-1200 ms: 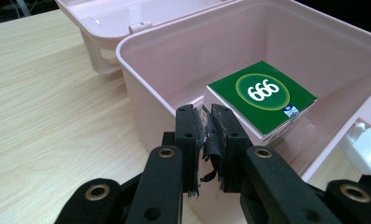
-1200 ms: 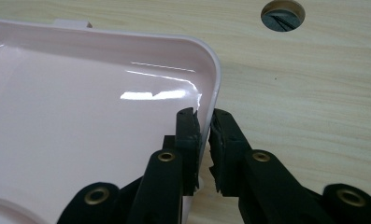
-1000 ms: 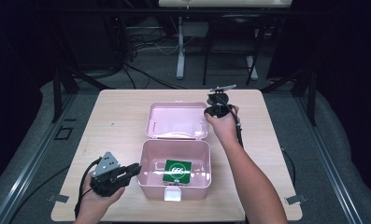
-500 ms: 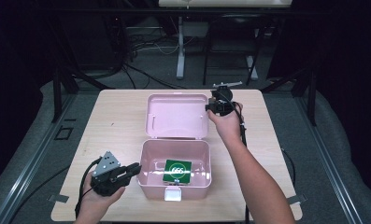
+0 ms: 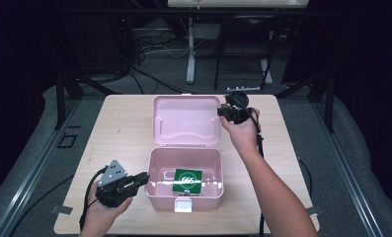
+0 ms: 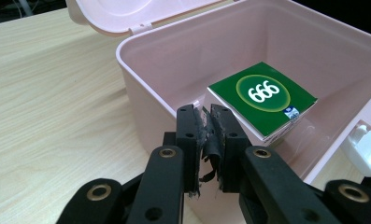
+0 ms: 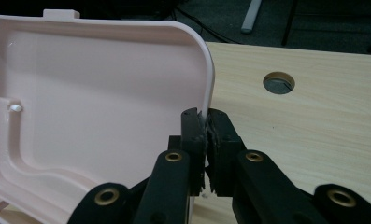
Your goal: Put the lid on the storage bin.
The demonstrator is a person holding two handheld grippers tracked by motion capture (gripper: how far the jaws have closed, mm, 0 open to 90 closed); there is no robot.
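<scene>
- My right gripper (image 5: pixel 222 112) is clamped on the right edge of the pink box lid (image 5: pixel 186 120), which stands raised behind the box; in the right gripper view my two black jaws (image 7: pixel 204 126) pinch that thin rim between them, and they have just been closing onto it
- My left gripper (image 5: pixel 143 177) sits at the left wall of the pink storage box (image 5: pixel 156 173), low on the table's near side, its jaws pressed together with nothing but their own torn padding between them
- In the left gripper view my closed tips (image 6: pixel 205 122) lie just against the outside of the box wall (image 6: pixel 141 79), near its rim
- Inside the open box lies a green carton marked 666 (image 5: pixel 187 180), flat on the floor of the box, toward its front and right of my left gripper
- The box stands on the pale wooden table (image 5: pixel 119 133), its white latch (image 5: pixel 182 204) facing me
</scene>
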